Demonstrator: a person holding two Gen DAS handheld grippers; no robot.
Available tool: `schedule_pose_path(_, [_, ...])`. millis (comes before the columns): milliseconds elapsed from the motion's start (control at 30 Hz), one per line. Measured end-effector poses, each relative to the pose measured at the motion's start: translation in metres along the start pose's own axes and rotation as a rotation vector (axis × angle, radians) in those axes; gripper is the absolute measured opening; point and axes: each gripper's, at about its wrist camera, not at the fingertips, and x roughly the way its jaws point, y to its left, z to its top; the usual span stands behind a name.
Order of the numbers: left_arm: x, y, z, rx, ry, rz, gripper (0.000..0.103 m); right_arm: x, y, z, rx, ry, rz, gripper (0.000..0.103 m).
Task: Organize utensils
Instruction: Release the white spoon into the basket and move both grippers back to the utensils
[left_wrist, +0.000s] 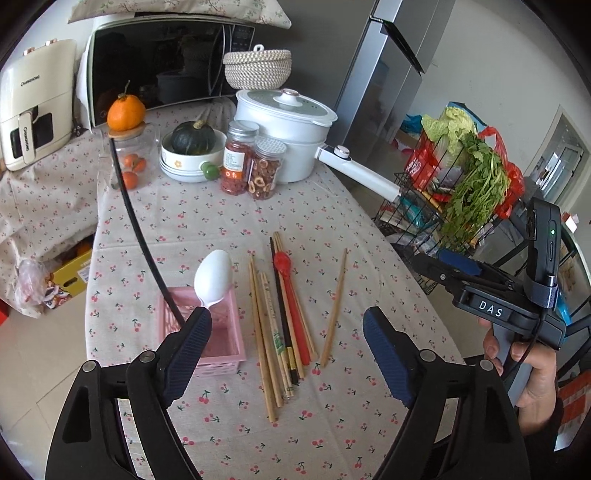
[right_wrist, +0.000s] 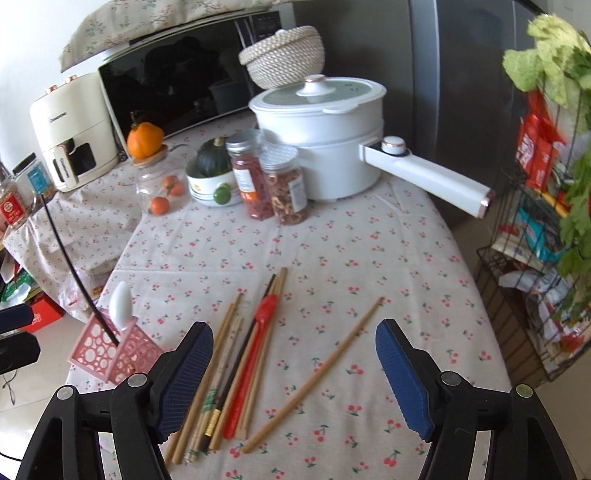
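Both sets of jaws are wide open and hold nothing. The left gripper (left_wrist: 286, 350) hangs above the bench (left_wrist: 229, 218), which has a cloth with little cherries. A bunch of chopsticks (left_wrist: 284, 325) lies flat on the cloth, showing between its two jaws. One lone chopstick (left_wrist: 334, 312) lies apart, just to the right of the bunch. The pink basket (left_wrist: 221, 343) sits by the left jaw, with a white spoon (left_wrist: 214, 275) and a black stick (left_wrist: 144, 243) standing in it. The right gripper (right_wrist: 293, 363) hangs over the same bunch (right_wrist: 236, 365). The lone chopstick (right_wrist: 314, 373) lies slanted between its jaws.
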Motion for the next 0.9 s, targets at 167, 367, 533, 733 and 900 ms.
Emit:
schedule_pose_path(167, [0.034, -0.032, 0.010, 0.018, 0.096, -0.020, 0.086, 0.007, -0.041, -0.005, 0.095, 0.051, -0.053, 0.078])
schedule_pose_path(367, [0.092, -0.059, 0.034, -0.042, 0.180, -0.025, 0.084, 0.019, -0.072, -0.012, 0.157, 0.106, -0.099, 0.078])
schedule_pose_path(533, [0.157, -0.055, 0.052, -0.080, 0.247, 0.066, 0.057, 0.029, -0.087, -0.017, 0.190, 0.148, -0.114, 0.078])
schedule_pose_path(733, [0.222, -0.027, 0.060, -0.124, 0.294, 0.183, 0.025, 0.041, -0.101, -0.017, 0.263, 0.185, -0.090, 0.078])
schedule_pose_path(900, [0.251, -0.012, 0.067, -0.146, 0.308, 0.245, 0.025, 0.056, -0.101, -0.015, 0.275, 0.217, -0.085, 0.078])
